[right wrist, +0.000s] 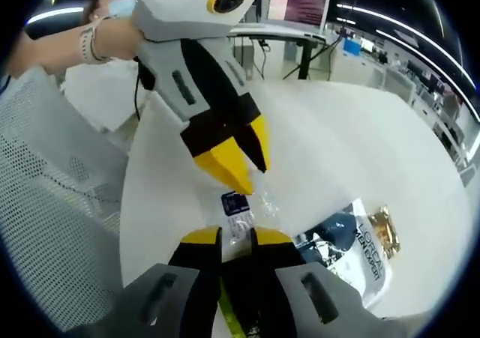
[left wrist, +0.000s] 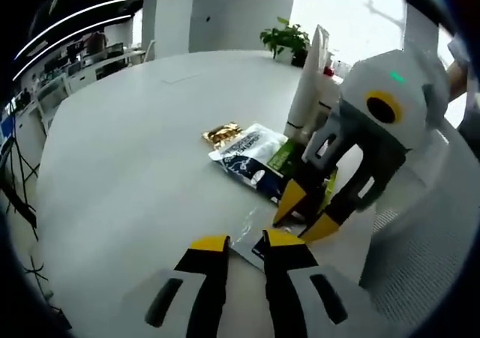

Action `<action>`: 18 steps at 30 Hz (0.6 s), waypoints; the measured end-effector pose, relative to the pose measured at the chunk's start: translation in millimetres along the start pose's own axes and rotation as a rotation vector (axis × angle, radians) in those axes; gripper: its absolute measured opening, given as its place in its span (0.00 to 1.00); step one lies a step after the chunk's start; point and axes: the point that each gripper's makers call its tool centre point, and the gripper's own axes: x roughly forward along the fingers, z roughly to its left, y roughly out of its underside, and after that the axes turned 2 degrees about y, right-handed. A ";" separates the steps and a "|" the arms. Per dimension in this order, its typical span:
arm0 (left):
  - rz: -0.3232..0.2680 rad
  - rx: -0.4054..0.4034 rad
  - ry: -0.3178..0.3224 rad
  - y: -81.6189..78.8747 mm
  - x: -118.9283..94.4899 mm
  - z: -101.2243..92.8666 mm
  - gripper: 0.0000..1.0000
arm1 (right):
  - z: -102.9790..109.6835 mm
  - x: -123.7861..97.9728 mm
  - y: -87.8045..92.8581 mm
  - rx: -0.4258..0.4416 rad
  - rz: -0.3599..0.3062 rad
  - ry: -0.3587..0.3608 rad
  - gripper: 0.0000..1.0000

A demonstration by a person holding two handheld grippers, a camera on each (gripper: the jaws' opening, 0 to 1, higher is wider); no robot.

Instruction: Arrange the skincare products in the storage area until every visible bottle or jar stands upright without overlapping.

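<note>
While both grippers meet over the white table point(left wrist: 127, 151), the left gripper point(left wrist: 244, 242) pinches the edge of a clear plastic sachet point(right wrist: 241, 212) with nearly closed jaws. The right gripper point(right wrist: 235, 237) grips the same sachet, jaws pressed close. Near the table's edge lie a L'Oreal sachet point(left wrist: 251, 158), a gold packet point(left wrist: 221, 134) and an upright white tube point(left wrist: 309, 83).

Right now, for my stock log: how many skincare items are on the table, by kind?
White tube: 1
Blue-and-white pouch: 1
Gold packet: 1
Green box: 1
Clear wrapper: 1
Total: 5
</note>
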 end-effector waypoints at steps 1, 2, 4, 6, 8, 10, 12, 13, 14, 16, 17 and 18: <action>0.010 0.006 0.004 2.3 1.7 -1.2 0.16 | 0.0 0.0 0.0 0.001 0.000 0.000 0.16; 0.026 0.017 0.001 6.2 4.3 -1.3 0.17 | -0.1 0.0 0.0 0.001 0.000 -0.001 0.16; 0.039 0.026 -0.006 9.7 6.5 1.2 0.18 | 0.1 0.0 0.0 0.000 0.001 -0.002 0.16; 0.032 0.023 -0.006 8.6 6.1 2.2 0.19 | 0.1 0.2 -0.2 -0.002 0.004 -0.003 0.16; 0.040 0.030 -0.009 9.5 7.0 2.0 0.19 | 0.3 0.1 -0.1 -0.003 0.005 -0.003 0.16; 0.090 0.083 -0.031 18.2 6.8 6.4 0.18 | 0.1 0.3 -0.1 -0.003 0.005 -0.004 0.16; 0.073 0.082 -0.027 16.3 7.5 3.9 0.18 | 0.2 0.2 0.0 -0.003 0.005 -0.004 0.16; 0.073 0.070 -0.028 16.0 7.4 3.3 0.18 | 0.3 0.2 0.0 -0.003 0.005 -0.005 0.16; 0.073 0.068 -0.027 16.2 7.4 3.7 0.18 | 0.3 0.1 0.0 -0.003 0.007 -0.005 0.16; 0.070 0.072 -0.027 15.5 7.4 4.5 0.18 | 0.1 0.4 0.1 -0.005 0.009 -0.007 0.16; 0.058 0.055 -0.028 13.2 5.6 4.6 0.18 | 0.3 0.2 0.1 -0.004 0.011 -0.007 0.16; 0.037 0.035 -0.027 9.7 5.1 3.7 0.18 | 0.5 0.0 0.1 -0.006 0.013 -0.008 0.16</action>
